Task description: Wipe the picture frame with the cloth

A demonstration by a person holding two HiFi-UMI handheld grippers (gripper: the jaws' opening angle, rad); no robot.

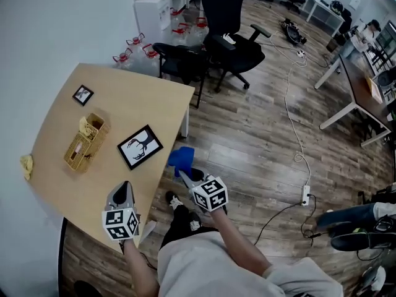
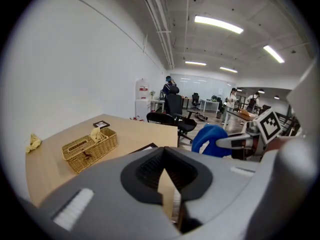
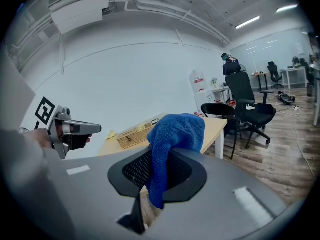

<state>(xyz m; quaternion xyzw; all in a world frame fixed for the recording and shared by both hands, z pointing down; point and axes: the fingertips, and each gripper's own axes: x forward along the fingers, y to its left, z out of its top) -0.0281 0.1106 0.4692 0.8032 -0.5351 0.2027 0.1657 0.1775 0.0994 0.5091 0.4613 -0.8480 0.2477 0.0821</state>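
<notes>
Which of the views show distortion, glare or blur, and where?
Head view: sharp, evenly lit, pale glare on the wooden floor. Left gripper view: strong fisheye, black corners, ceiling lights burnt out. Right gripper view: same fisheye; the blue cloth is sharp, its weave visible.

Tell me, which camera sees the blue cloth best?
The right gripper view. The blue cloth hangs big in the middle, pinched in the right gripper. The head view shows a small blue patch beside the table; the left gripper view shows a blue lump at its right.
</notes>
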